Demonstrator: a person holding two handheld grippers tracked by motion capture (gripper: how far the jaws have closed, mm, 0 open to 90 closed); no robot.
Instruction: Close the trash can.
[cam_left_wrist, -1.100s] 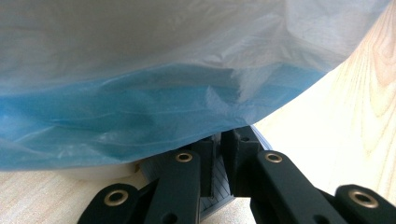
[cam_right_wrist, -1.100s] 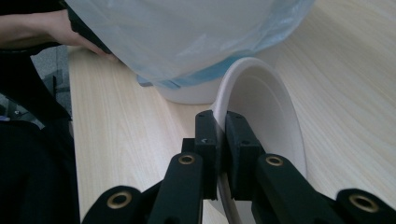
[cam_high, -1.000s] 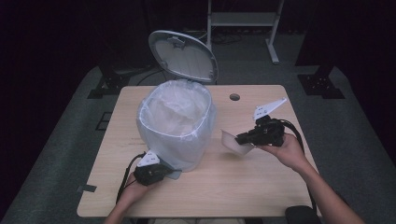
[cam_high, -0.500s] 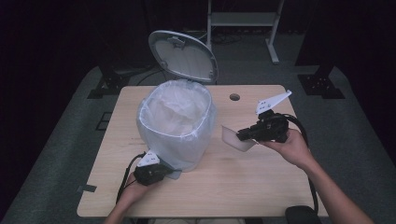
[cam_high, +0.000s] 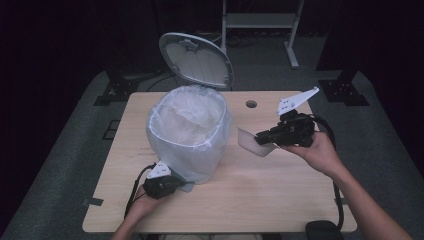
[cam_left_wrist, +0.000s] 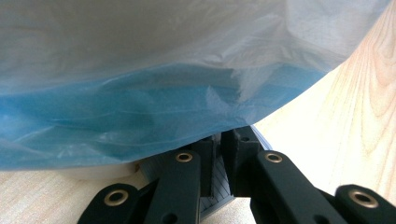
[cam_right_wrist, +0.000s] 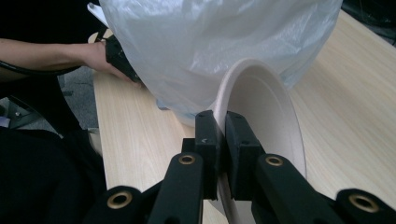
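Here we hold a paper plate (cam_high: 251, 141) by its rim with the right gripper (cam_high: 260, 138), the jaws pressed tight on the thin edge, so the plate stands on its side in the air just beside the trash bin (cam_high: 189, 131). In the right gripper view the plate (cam_right_wrist: 266, 107) is almost vertical and very near the white bag (cam_right_wrist: 219, 42) that lines the bin, but we cannot tell if it touches it. We judge that this upright hold lets the plate slide over the rim and drop in. The lid (cam_high: 196, 60) stands open behind the bin, so the mouth is free. With the left gripper (cam_high: 186, 187) we clamp a flat grey part (cam_left_wrist: 215, 186) at the foot of the bin, low on the table (cam_high: 280, 200), jaws closed narrow on it; probably this keeps the light bin from sliding or holds the lid up.
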